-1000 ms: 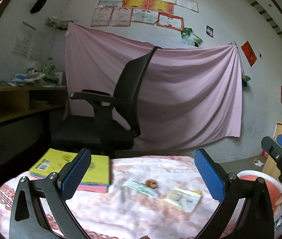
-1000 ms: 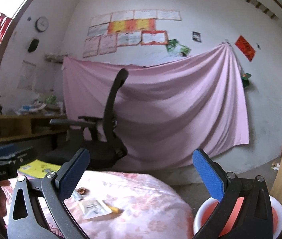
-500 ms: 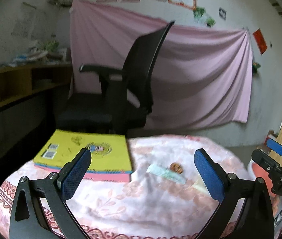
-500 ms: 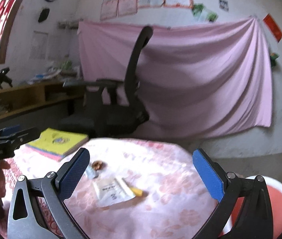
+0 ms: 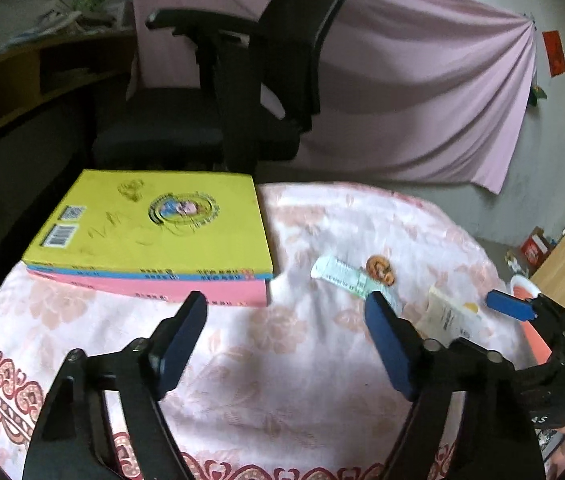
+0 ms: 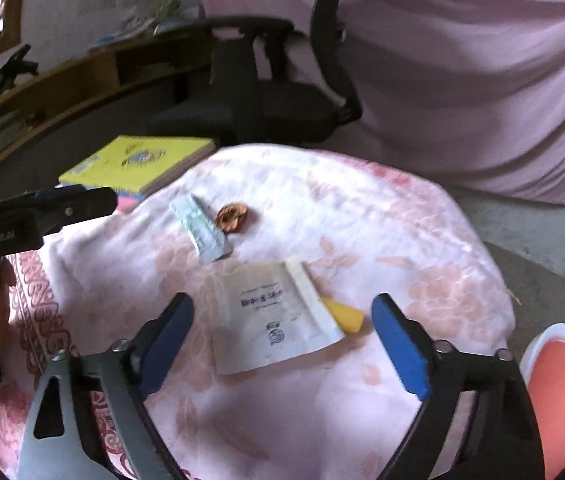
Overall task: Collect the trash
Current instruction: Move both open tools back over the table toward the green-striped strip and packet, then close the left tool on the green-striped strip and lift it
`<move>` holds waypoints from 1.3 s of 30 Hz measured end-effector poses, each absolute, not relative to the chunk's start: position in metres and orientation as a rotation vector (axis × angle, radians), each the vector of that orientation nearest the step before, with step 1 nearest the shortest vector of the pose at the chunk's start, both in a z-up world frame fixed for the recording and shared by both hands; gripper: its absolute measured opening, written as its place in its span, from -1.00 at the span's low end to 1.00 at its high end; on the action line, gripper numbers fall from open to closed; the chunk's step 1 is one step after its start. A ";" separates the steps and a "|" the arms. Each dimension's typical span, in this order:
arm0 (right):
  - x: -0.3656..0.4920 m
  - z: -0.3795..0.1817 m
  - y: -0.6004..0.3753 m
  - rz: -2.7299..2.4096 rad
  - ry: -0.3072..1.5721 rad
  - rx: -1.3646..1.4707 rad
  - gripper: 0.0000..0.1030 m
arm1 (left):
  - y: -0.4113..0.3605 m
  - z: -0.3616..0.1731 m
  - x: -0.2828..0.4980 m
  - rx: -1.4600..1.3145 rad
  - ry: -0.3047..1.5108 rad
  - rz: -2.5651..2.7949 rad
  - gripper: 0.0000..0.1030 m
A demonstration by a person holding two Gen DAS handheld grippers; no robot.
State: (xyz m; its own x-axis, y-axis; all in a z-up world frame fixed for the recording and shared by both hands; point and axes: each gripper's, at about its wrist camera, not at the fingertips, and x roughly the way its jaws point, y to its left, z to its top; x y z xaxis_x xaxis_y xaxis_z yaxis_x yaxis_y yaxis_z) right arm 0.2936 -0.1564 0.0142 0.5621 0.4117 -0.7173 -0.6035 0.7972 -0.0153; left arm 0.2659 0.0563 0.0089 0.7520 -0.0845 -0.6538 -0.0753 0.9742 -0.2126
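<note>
On the pink flowered tablecloth (image 5: 314, 392) lie a white printed packet (image 6: 274, 312) with a yellow scrap (image 6: 346, 316) beside it, a pale green wrapper (image 6: 202, 232) and a brown dried peel (image 6: 232, 216). My right gripper (image 6: 284, 340) hovers just above the white packet, jaws closing, pads clear of it. My left gripper (image 5: 286, 340) points down at bare cloth, jaws closing with nothing between them; the green wrapper (image 5: 342, 276), the peel (image 5: 380, 269) and the packet (image 5: 448, 316) lie ahead to its right. The right gripper's blue finger (image 5: 508, 309) shows at that view's right edge.
A yellow book on a pink one (image 5: 154, 232) lies at the table's far left. A black office chair (image 5: 242, 100) stands behind the table before a pink hanging sheet. A white bin with a red liner (image 6: 558, 392) stands on the floor to the right. The left gripper (image 6: 94, 200) reaches in from the left.
Both grippers have tipped downward and come closer to the table, so the trash fills more of each view. Both pairs of jaws have narrowed in the last half second.
</note>
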 end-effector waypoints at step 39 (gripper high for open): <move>0.308 0.012 -0.174 0.513 0.814 -0.187 -0.57 | 0.004 -0.017 0.342 -0.226 0.875 -0.081 -0.59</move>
State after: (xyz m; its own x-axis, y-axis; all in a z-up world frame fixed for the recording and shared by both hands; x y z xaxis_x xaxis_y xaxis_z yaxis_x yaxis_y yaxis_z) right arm 0.3076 -0.1744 0.0120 0.5726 0.3648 -0.7342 -0.5053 0.8623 0.0344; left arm 0.3421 0.0042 -0.0169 0.6400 -0.1625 -0.7510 -0.0216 0.9732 -0.2290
